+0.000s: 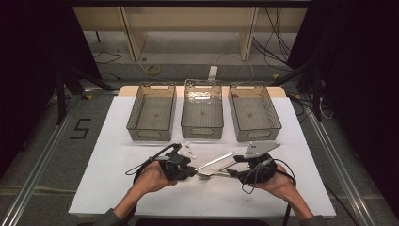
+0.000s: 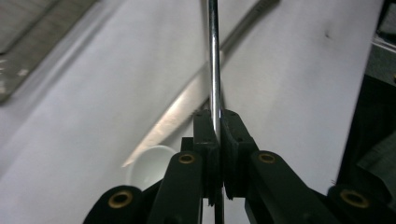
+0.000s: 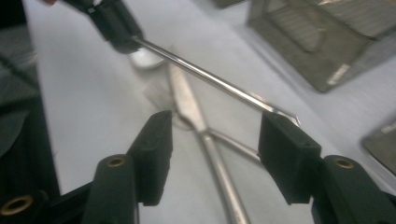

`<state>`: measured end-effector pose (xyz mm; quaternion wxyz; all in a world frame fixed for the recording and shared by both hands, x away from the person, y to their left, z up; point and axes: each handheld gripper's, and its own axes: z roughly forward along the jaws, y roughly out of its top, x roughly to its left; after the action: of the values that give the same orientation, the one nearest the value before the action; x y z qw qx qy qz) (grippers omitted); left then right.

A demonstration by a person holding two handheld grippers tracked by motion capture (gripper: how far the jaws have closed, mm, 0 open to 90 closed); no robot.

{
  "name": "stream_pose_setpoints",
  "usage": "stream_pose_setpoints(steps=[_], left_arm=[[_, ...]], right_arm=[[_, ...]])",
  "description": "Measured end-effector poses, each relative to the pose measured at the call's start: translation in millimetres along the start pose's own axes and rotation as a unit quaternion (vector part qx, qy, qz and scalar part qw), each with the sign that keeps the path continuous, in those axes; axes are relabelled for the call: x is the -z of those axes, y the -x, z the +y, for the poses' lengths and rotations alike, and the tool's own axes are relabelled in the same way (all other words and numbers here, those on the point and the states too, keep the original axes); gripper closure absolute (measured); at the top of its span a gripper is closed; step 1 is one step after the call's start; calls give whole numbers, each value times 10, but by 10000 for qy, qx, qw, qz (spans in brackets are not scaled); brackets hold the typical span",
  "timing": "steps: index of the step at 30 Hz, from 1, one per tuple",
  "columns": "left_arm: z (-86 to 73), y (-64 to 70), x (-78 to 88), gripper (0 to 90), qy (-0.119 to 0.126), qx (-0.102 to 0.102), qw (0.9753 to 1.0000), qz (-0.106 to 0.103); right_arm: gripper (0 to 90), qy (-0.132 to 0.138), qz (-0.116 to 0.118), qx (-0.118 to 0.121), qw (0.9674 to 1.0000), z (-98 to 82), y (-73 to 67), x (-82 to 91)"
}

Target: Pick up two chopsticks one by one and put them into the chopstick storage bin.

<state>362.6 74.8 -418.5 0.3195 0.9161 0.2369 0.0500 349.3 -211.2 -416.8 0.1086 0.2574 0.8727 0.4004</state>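
Clamps the left tongs (image 2: pixel 215 116) on a thin steel knife (image 2: pixel 214 56), jaws pressed together on its two flat faces near one end, so the rest sticks straight out ahead and clear of the table. Pinches it across the flat, probably because that stops it swivelling in the grip.

Holds the right tongs (image 3: pixel 215 140) apart, with nothing between the jaws. Points them toward the knife's free end, whose tip hangs just above one jaw; cannot tell whether it touches. Reads as a hand-over or a re-grip in mid-air, with one end pinned fast so the other can be taken squarely.

In the high view, brings both hands close together at the near middle of the table (image 1: pixel 117 188), left tongs (image 1: pixel 190 172) facing right tongs (image 1: pixel 233 172), with the knife (image 1: pixel 216 161) slanting up between them.

Below the knife, more cutlery (image 3: pixel 187 98) lying flat on the white top, apparently two pieces crossing, within easy reach of either hand. Beside it, near the left tongs, a small white round thing (image 2: pixel 152 168), too blurred to name.

Farther off, three wire baskets in a row along the far side: left basket (image 1: pixel 131 113), middle basket (image 1: pixel 202 82), right basket (image 1: pixel 275 113). Nothing visible inside any of them. Likely one for each kind of cutlery, set side by side so a lifted piece can be carried straight forward and dropped in.
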Motion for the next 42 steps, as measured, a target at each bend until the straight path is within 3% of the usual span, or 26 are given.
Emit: stream_pose_setpoints(steps=[2, 6, 17, 21, 27, 29, 42], left_arm=[[-15, -62, 46, 855, 121, 157, 9997, 145], [-43, -162, 118, 856, 361, 397, 9981, 311], [-108, -479, 326, 856, 738, 949, 9901, 723], [-154, -654, 420, 856, 920, 1213, 9842, 907], [-176, -913, 533, 856, 1178, 1615, 9730, 1151], [-159, -1000, 568, 856, 1186, 1660, 9710, 1243], [-51, -1528, 632, 856, 1228, 2209, 9517, 1745]], right_arm=[[407, 218, -125, -283, 9993, -57, 33, 16], [380, 497, -221, -629, 9965, -112, 79, 85], [317, 813, -260, -1100, 9903, -226, 75, 118], [293, 919, -236, -1217, 9880, -245, 58, 144], [264, 1031, -232, -1300, 9859, -278, 58, 165], [255, 1063, -180, -1319, 9854, -282, 60, 176], [251, 1007, -90, -1222, 9874, -278, 11, 166]])
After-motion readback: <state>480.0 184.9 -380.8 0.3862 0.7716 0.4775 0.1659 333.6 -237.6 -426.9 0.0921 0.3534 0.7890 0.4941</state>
